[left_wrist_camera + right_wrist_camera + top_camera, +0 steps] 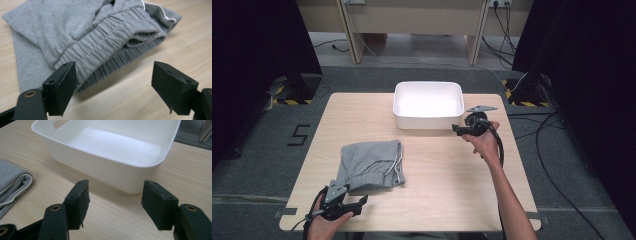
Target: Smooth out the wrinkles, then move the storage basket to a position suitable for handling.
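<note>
— Sweatpants (371, 166), grey and folded, where do they lie against the rest?

— On the worktop (437, 175), the biggest thing in sight, pale wood grain. They sit on its left half, toward the person's side, well apart from the white tub (428, 120) that stands at the far middle edge.

— And the tub itself?

— Rectangular, rounded corners, upright, bare white inside. In the right gripper view a handle slot shows in its far wall.

— Back to the sweatpants. How are they folded?

— Into a rough square. The gathered elastic waistband (110, 37) faces the left gripper, and a white drawstring (398, 162) runs along the fold's right edge in the high view.

— Where is the left gripper (354, 204)?

— At the near left corner of the worktop, just beside the near edge of the sweatpants, held in the person's left hand (324, 225). Its fingers (62, 86) are spread wide, released. One sits close against the waistband hem; whether it touches the cloth I cannot tell. The other is over bare wood.

— The right gripper (457, 129)?

— Just off the tub's near right corner, pointing at it, in the person's right hand (484, 142). Its fingers (78, 203) stand apart with bare worktop between them, nothing grasped, and the tub's corner lies just beyond the tips without contact. A grey three-cornered plate (481, 108) sits atop it.

— Anything smaller?

— A corner of the sweatpants with its white piping (17, 186) shows at the left edge of the right gripper view.
</note>
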The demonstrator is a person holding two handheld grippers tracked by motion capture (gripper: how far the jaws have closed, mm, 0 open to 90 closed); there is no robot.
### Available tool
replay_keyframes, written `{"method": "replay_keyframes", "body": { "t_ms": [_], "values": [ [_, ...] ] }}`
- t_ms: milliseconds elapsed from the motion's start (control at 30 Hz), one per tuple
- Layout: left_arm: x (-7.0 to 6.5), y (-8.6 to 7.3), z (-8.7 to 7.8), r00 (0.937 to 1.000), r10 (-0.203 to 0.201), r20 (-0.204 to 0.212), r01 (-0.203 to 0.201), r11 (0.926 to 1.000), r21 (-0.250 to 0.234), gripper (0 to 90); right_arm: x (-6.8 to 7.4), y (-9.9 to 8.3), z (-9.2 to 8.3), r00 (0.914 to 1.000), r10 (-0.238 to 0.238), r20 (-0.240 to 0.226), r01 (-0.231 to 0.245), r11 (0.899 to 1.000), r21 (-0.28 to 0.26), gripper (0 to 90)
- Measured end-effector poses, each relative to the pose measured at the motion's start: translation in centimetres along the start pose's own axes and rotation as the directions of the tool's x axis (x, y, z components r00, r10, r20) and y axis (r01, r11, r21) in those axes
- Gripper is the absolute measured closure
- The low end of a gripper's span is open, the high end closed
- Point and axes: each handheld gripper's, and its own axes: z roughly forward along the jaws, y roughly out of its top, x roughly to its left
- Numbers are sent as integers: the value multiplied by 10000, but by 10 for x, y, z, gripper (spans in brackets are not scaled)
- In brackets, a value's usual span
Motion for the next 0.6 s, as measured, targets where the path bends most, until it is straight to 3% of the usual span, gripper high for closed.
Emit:
{"method": "replay_keyframes", "body": {
  "t_ms": [300,467,600],
  "values": [
    [3,-16,4,9999,-116,-56,119,9988,481,210,-21,8,11,9978,451,492,-457,9989,115,399],
    [4,-18,5,9991,149,-384,-131,9988,476,207,-32,14,16,9943,794,718,-796,9968,-8,408],
    [1,-18,5,9993,158,-352,-142,9989,453,207,-38,19,22,9916,986,834,-985,9951,-59,432]
  ]
}}
